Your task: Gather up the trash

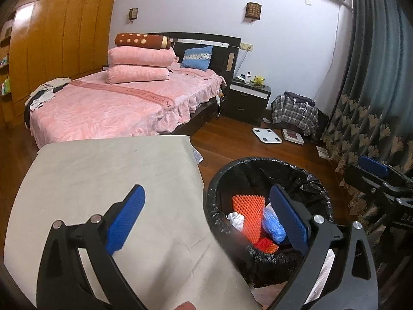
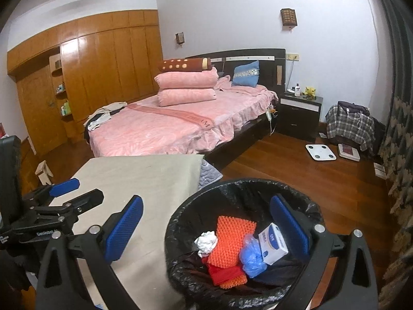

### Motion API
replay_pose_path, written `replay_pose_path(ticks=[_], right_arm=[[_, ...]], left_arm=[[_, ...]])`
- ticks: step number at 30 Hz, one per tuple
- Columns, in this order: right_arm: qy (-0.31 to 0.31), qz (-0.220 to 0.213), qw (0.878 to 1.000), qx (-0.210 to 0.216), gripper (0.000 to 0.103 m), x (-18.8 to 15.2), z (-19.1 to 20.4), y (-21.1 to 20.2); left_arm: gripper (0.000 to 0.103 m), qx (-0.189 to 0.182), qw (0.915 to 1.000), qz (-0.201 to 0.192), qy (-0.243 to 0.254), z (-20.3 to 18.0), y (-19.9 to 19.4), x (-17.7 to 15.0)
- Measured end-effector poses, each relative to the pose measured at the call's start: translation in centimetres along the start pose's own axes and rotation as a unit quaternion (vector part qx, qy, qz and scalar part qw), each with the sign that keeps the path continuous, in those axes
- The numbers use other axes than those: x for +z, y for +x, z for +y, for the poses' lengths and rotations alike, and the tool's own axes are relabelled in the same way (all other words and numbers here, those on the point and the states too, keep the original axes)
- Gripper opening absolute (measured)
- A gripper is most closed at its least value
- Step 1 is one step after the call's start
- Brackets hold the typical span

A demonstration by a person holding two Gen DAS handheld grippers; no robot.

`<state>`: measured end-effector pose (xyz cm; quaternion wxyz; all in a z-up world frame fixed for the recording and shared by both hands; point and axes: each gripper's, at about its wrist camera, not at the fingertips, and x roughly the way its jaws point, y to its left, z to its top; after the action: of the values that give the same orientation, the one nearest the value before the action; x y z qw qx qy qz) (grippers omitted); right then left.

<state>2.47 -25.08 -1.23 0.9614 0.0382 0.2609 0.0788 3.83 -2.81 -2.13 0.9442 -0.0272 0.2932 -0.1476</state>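
My left gripper (image 1: 206, 217) is wide open with nothing in it. My right gripper (image 2: 206, 226) is wide open and empty too. The trash bin (image 2: 180, 222) with the black bag stands on the floor beside the table (image 2: 144, 175). In the bin lie an orange bumpy sheet (image 2: 229, 240), a white paper ball (image 2: 205, 241), a blue bag (image 2: 250, 255) and a small box (image 2: 272, 245).

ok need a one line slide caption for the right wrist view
Open right gripper above a black-lined trash bin holding orange foam, a blue bag and a small box.
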Motion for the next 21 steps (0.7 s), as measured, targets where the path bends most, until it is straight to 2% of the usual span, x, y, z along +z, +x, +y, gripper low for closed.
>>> replay_pose_path(ticks=[21], right_arm=[[-0.015, -0.021, 1.000, 0.017, 0.097, 0.2, 2.2, -3.0]], left_arm=[[0.095, 0.005, 0.9988, -0.046, 0.016, -1.5, -5.9, 0.0]])
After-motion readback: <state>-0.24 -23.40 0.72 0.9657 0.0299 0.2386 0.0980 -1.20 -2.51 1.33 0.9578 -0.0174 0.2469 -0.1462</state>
